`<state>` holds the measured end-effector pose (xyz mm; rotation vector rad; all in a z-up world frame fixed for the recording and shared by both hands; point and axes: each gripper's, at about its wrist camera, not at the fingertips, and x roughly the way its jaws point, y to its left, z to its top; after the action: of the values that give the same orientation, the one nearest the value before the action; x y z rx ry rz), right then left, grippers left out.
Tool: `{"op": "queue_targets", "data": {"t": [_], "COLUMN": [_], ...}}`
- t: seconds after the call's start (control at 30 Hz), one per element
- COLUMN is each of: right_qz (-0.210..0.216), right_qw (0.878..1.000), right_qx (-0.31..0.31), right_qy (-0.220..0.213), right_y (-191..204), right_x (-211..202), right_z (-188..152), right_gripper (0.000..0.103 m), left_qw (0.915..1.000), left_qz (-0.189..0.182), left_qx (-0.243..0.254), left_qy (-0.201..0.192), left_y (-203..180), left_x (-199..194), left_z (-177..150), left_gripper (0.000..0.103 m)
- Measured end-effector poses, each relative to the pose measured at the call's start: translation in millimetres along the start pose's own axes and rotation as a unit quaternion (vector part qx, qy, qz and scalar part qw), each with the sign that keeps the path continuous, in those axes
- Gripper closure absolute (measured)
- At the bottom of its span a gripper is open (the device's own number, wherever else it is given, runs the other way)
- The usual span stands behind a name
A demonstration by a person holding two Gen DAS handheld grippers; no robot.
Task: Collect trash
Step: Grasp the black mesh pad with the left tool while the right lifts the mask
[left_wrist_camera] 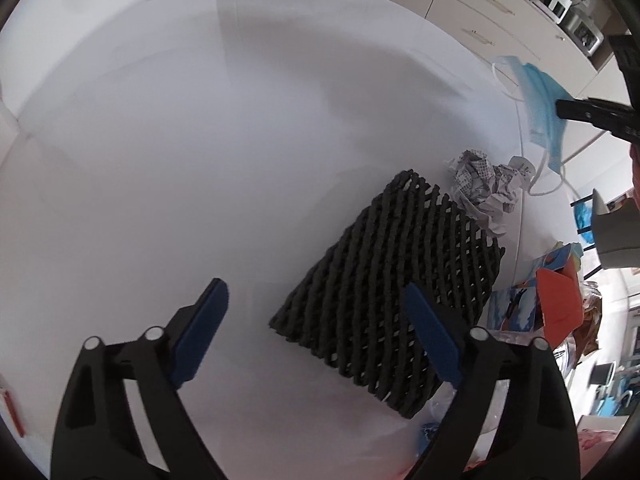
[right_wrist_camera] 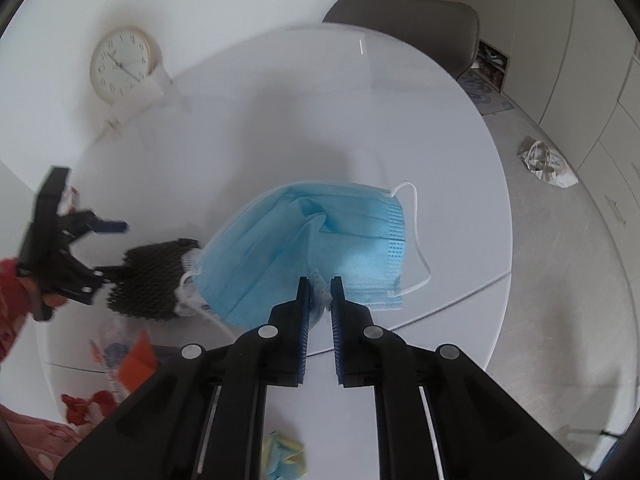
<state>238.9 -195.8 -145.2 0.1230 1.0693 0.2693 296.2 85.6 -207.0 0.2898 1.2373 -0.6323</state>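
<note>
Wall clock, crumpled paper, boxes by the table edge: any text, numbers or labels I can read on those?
Wall clock: numerals ring the dial, too blurred to quote.
Crumpled paper: printed pattern, nothing legible.
Colourful cartons: pictures only, no legible words.
Blue face mask: no print visible.

Pale blue mask (right_wrist_camera: pixel 320 240), black mesh (left_wrist_camera: pixel 392 300)
</note>
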Motion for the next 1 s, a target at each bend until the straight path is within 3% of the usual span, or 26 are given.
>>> {"op": "queue_targets", "data": {"t": [0.1, 0.17, 0.4, 0.47, 0.57, 0.83, 1.0], "right_qz": [0.009, 0.013, 0.020, 0.016, 0.015, 0.007, 0.004], "right_qw": [1.000, 0.999, 0.996, 0.995, 0.993, 0.990, 0.987], "right_qx": [0.020, 0.031, 0.079, 0.092, 0.108, 0.128, 0.135], "right_qy": [-0.011, -0.018, -0.030, -0.033, -0.035, -0.057, -0.082], "right_y": [2.0, 2.2, -2.0, -4.0, -5.2, -4.4, -3.9], "right_x": [-7.9, -11.0, -30.0, -33.8, -39.7, -59.8, -83.1], "right_z": [-4.9, -11.5, -39.9, -48.5, -58.8, -73.7, -83.9], "right_gripper": [0.090, 0.089, 0.089, 0.089, 0.089, 0.089, 0.089], "left_qw": [0.9998, 0.9995, 0.9981, 0.9972, 0.9950, 0.9947, 0.9913], "left_qz": [-0.013, -0.016, -0.010, -0.006, -0.017, 0.000, 0.019], "left_qx": [-0.017, -0.028, -0.059, -0.072, -0.094, -0.092, -0.108], "left_qy": [0.002, 0.000, -0.014, -0.019, -0.027, -0.046, -0.072], "left_y": [3.7, 4.0, 7.4, 12.4, 18.4, 0.2, 3.5], "left_x": [3.5, 4.0, -2.6, -4.1, -5.6, -11.8, -42.5], "left_z": [-2.0, -3.7, -12.7, -5.1, -3.6, -3.9, -8.7], "left_gripper": [0.029, 0.042, 0.057, 0.072, 0.084, 0.090, 0.091]}}
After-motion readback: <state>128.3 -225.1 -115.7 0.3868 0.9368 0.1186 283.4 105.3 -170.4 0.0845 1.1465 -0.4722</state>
